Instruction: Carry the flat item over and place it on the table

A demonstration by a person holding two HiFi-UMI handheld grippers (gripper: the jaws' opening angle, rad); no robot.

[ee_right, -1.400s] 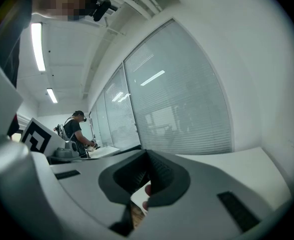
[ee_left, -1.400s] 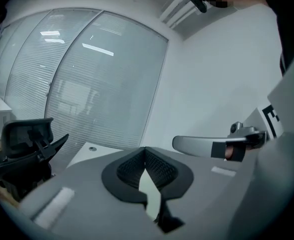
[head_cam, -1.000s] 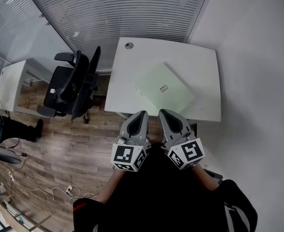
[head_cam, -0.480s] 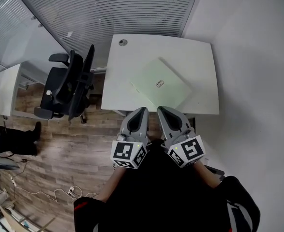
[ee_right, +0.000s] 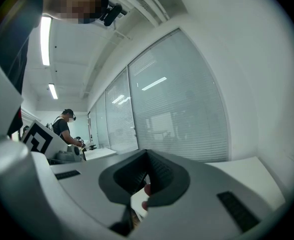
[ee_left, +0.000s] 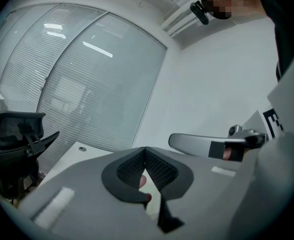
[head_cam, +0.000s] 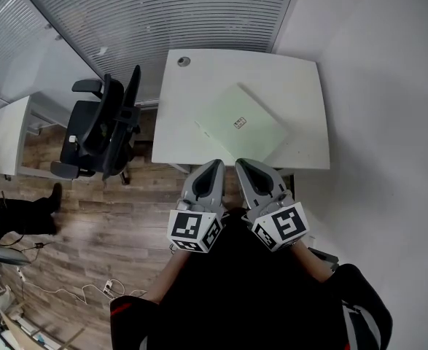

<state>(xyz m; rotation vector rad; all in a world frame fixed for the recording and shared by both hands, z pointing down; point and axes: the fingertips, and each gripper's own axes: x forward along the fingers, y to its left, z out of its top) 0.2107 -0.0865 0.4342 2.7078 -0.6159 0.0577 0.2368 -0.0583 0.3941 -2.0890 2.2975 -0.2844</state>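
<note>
Since a second ago the flat item (head_cam: 241,125) has not moved on the table (head_cam: 199,79). Only the head view has slid a little, so both sit slightly higher in frame, and the claws hold the same spot. The item lies ahead of both claw tips, well apart from them and turned diagonally, so the placing looks done.

The left claw (head_cam: 212,168) is closed with nothing in it, its ribbed pads meeting at the tips. The right claw (head_cam: 244,165) is likewise closed on nothing. They sit side by side close to the person's body, just short of the table's near edge.

The main risk is disturbing the item. Its corner ahead of the right claw lies close to the near edge. Both surfaces look smooth, so a forward swing of either claw could likely skate it askew or over the edge.

The item is a thin, pale green rectangle with a matte face and a small dark label at its centre. The table top is plain white and smooth, with rounded corners and a round cable grommet (head_cam: 184,61) at the far left. Left of the left claw stands a black office chair (head_cam: 104,126) on wood-plank floor (head_cam: 111,224). Slatted blinds (head_cam: 162,13) lie beyond the table, and a bare white wall (head_cam: 374,86) is right of the right claw.
</note>
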